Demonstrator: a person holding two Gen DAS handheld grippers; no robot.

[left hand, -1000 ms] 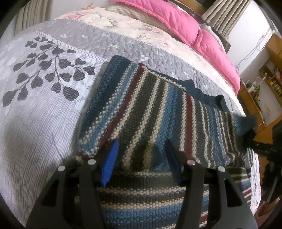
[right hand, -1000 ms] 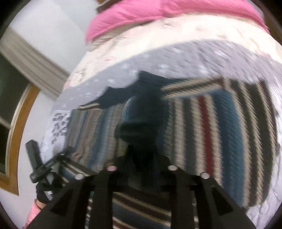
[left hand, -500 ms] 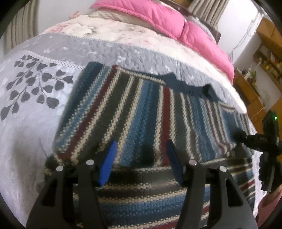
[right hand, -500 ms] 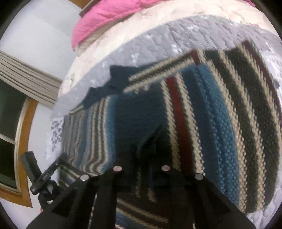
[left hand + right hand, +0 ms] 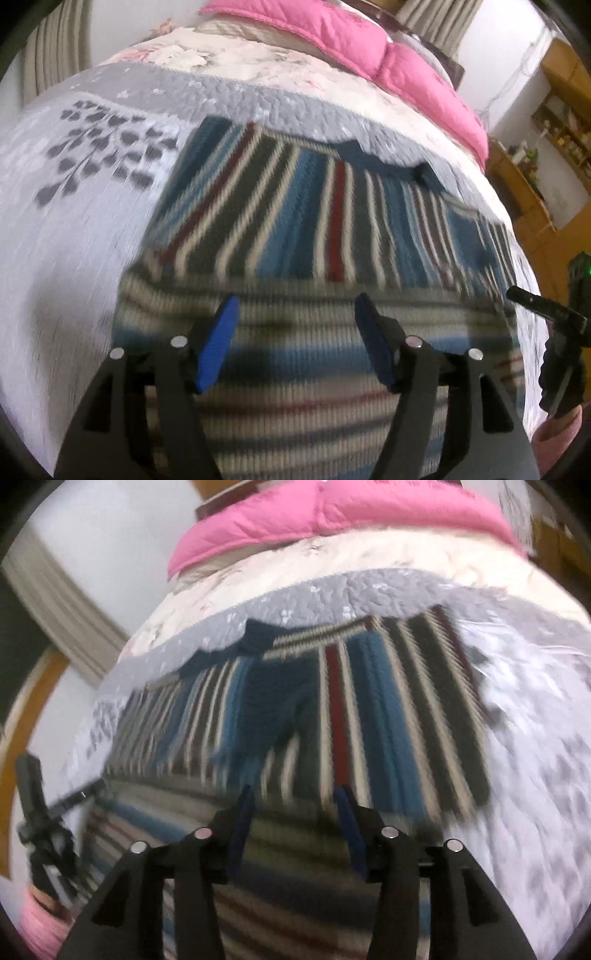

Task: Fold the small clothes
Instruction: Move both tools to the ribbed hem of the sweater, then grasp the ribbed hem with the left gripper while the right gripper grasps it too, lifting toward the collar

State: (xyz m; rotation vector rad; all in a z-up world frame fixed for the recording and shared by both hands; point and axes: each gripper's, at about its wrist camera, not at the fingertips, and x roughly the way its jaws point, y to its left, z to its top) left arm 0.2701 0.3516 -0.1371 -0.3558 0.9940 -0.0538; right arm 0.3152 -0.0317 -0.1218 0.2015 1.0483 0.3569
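A striped knit sweater (image 5: pixel 314 221) in blue, cream, dark grey and red lies flat on the bed, its dark blue collar (image 5: pixel 384 162) at the far edge. A folded layer with crosswise stripes covers its near part. My left gripper (image 5: pixel 295 314) is open above that near layer, nothing between its blue pads. In the right wrist view the same sweater (image 5: pixel 369 709) fills the middle, and my right gripper (image 5: pixel 293 797) is open over its near fold, holding nothing. The right gripper also shows at the left view's right edge (image 5: pixel 535 306).
The bed has a grey quilted cover with a leaf print (image 5: pixel 96 162), a floral sheet and pink pillows (image 5: pixel 369 48) at the head. Wooden shelves (image 5: pixel 546 140) stand beyond the bed on the right. A wood-framed window (image 5: pixel 22 709) is on the right view's left.
The right gripper opened and let go of the sweater, which now lies flat. Both grippers have pulled back toward the near edge, and the left stayed open.
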